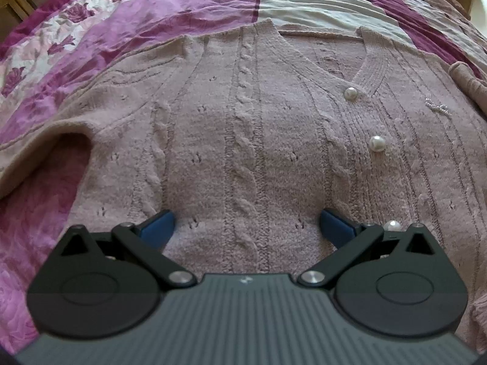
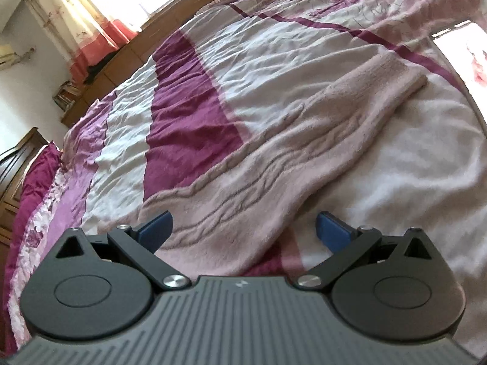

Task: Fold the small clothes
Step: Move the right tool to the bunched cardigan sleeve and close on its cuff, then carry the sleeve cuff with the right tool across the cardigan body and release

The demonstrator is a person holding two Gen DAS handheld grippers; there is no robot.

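A dusty-pink cable-knit cardigan (image 1: 243,115) with pearl buttons (image 1: 377,143) lies flat, front up, on the bed. My left gripper (image 1: 246,223) is open just above the lower body of the knit, blue fingertips (image 1: 158,223) spread wide with nothing between them. In the right wrist view one sleeve (image 2: 304,140) of the cardigan stretches away across the bedspread toward the upper right. My right gripper (image 2: 243,223) is open over the near end of that sleeve, holding nothing.
The bedspread (image 2: 188,100) has magenta, white and floral lilac stripes and is wrinkled. Wooden cabinets (image 2: 100,85) and a curtained window (image 2: 91,15) run along the far side. A dark wooden headboard (image 2: 18,164) stands at the left.
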